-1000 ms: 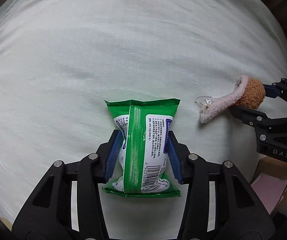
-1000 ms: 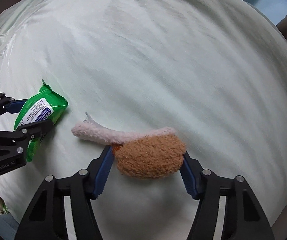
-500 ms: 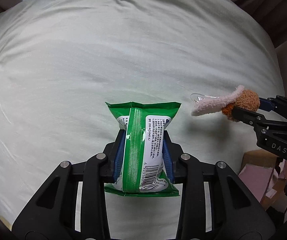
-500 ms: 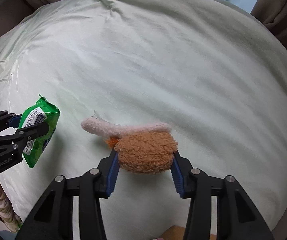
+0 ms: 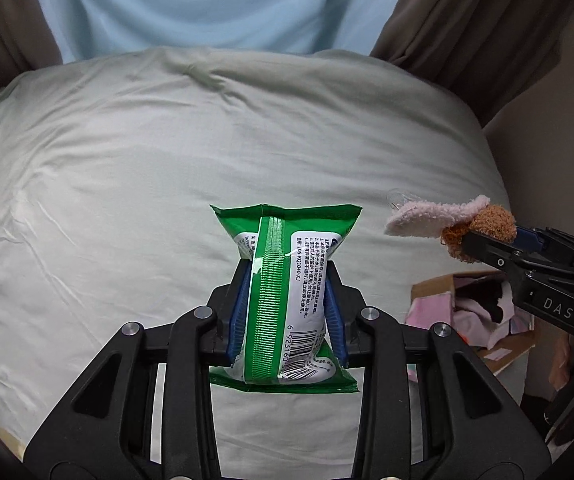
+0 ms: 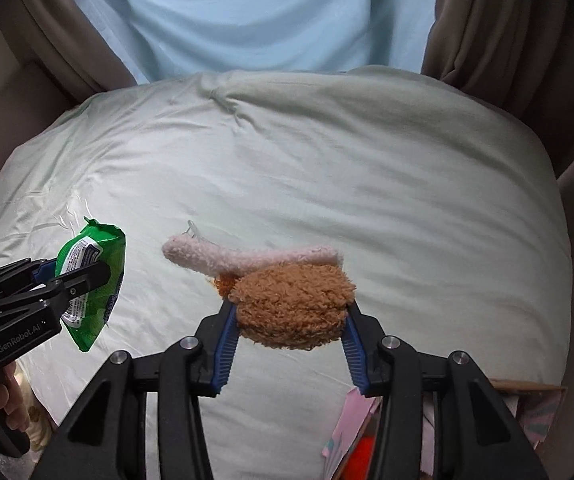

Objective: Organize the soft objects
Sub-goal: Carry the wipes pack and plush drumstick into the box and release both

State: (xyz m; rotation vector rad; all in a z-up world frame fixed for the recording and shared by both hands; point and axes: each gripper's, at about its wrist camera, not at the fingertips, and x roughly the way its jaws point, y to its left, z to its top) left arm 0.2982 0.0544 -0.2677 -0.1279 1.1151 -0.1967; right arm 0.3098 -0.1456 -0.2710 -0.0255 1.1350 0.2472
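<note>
My left gripper is shut on a green and white wipes pack, held upright above the pale green bedcover. The pack also shows at the left of the right wrist view, in the left gripper. My right gripper is shut on a brown and pink fuzzy plush toy, lifted off the bed. The toy shows at the right of the left wrist view, held by the right gripper.
A cardboard box with pink and white soft items stands beside the bed, below the right gripper; its edge shows in the right wrist view. Brown curtains and a light blue sheet hang behind the bed.
Both grippers have closed tighter on their objects and lifted them off the bedcover. Both views have pulled back and tilted up, so the curtains and the box now show.
</note>
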